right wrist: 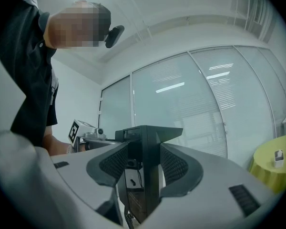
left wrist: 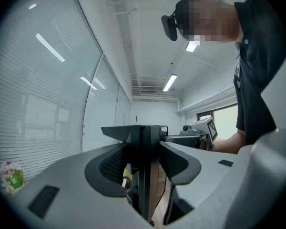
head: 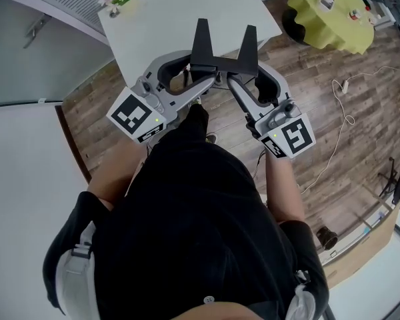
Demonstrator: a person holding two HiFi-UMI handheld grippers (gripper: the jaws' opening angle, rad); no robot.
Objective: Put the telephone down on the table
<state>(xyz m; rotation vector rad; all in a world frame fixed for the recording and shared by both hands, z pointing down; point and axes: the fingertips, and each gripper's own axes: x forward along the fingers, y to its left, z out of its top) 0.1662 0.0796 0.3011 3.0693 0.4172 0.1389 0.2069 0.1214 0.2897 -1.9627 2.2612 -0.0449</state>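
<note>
Telephone clamped between both grippers, not yet set down.

Telephone, black, is gripped at its left end by the left gripper and at its right end by the right gripper. In each gripper view the ribbed pads are seen pressed on a black panel standing between widely spread jaws. The long axis is laid across, from one gripper to the other, and two black prongs are pointed away beyond the jaw tips. The white table is found ahead of both grippers, its near edge appearing below the telephone; contact with it cannot be confirmed. Neither hand is nearer. Both grippers are held roughly level and angled inward toward each other, with the forearms drawn close to the body. A matched lowering by both is judged to be required.
</note>
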